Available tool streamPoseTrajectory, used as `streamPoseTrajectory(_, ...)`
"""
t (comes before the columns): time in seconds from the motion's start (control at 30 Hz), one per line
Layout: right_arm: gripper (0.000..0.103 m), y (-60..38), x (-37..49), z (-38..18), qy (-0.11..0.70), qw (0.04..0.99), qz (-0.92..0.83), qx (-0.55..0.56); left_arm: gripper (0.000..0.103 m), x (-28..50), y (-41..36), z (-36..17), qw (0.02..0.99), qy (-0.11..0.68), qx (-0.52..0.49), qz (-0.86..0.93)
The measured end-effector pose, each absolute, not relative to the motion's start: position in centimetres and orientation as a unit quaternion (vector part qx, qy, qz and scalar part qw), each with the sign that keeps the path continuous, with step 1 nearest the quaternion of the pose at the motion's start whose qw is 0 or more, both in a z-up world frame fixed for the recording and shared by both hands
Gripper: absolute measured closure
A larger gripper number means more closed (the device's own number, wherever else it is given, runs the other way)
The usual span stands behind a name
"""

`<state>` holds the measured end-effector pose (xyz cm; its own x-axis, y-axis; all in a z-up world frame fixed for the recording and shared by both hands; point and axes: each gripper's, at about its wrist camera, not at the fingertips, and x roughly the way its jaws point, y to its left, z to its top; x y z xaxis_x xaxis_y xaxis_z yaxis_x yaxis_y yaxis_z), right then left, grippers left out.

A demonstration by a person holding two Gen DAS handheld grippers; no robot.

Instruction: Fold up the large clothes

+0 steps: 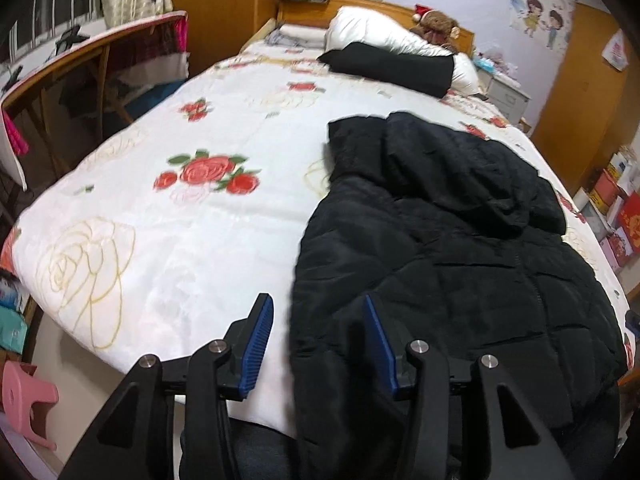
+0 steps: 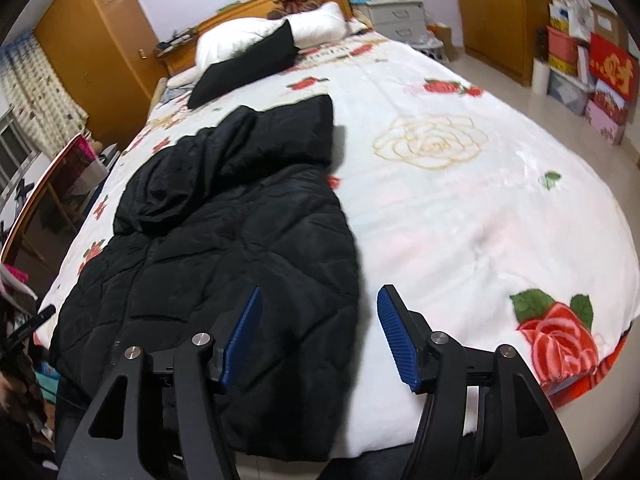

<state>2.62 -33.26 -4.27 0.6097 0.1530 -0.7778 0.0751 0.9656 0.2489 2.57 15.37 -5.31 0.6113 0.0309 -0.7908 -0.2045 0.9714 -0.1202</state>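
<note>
Jacket point(image 1: 460, 248), black and quilted, lies flat on the floral bedspread point(image 1: 180, 220), hem hanging over the near bed edge. Risk as we judge it: slick padded fabric slips from a shallow pinch, or one layer lifts alone. Left gripper point(image 1: 318, 344) straddles its left edge, jaws parted, empty. Right gripper point(image 2: 320, 336) straddles the right edge, jaws wide, nothing pinched.
</note>
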Motion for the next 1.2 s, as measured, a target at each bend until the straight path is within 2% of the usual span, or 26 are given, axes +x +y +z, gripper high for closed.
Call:
streamPoseTrajectory(0.23, 0.043, -34.3, 3.3, -6.9, 0.484, 0.857, 0.042, 0.174, 0.05, 3.4, 16.3, -8.4, 0.87, 0.472, -0.129, 0.059)
streamPoseTrajectory(0.6, 0.043, -33.7, 2.4, -7.9, 0.509, 0.826, 0.095, 0.224, 0.048, 2.3, 14.8, -9.4, 0.857, 0.49, -0.16, 0.022)
streamPoseTrajectory(0.73, 0.042, -32.9, 2.6, -8.1, 0.527, 0.819, 0.099, 0.205, 0.048, 2.4, 14.8, -9.6, 0.851, 0.498, -0.162, 0.022)
streamPoseTrajectory(0.77, 0.042, -32.7, 2.6, -8.1, 0.529, 0.817, 0.101, 0.205, 0.05, 2.3, 14.6, -9.5, 0.851, 0.499, -0.16, 0.022)
streamPoseTrajectory(0.8, 0.043, -32.6, 2.7, -8.1, 0.531, 0.815, 0.104, 0.209, 0.057, 2.3, 14.4, -9.5, 0.852, 0.5, -0.154, 0.021)
streamPoseTrajectory(0.83, 0.05, -32.6, 2.8, -8.1, 0.532, 0.813, 0.103, 0.213, 0.06, 2.3, 14.2, -9.3, 0.854, 0.499, -0.146, 0.019)
streamPoseTrajectory(0.87, 0.063, -32.6, 2.8, -8.1, 0.535, 0.812, 0.1, 0.212, 0.068, 2.2, 13.9, -9.1, 0.857, 0.497, -0.135, 0.016)
streamPoseTrajectory(0.9, 0.067, -32.6, 2.8, -8.1, 0.536, 0.811, 0.099, 0.213, 0.074, 2.2, 13.6, -8.8, 0.86, 0.495, -0.126, 0.015)
streamPoseTrajectory(0.97, 0.083, -32.9, 2.7, -7.9, 0.53, 0.81, 0.105, 0.228, 0.081, 2.0, 13.4, -8.2, 0.864, 0.488, -0.123, 0.012)
streamPoseTrajectory(1.07, 0.089, -33.5, 2.4, -6.8, 0.508, 0.817, 0.112, 0.249, 0.086, 1.8, 14.4, -6.9, 0.869, 0.47, -0.157, 0.006)
streamPoseTrajectory(1.2, 0.09, -33.7, 2.1, -5.2, 0.478, 0.829, 0.118, 0.264, 0.087, 1.5, 15.9, -5.3, 0.874, 0.442, -0.199, -0.002)
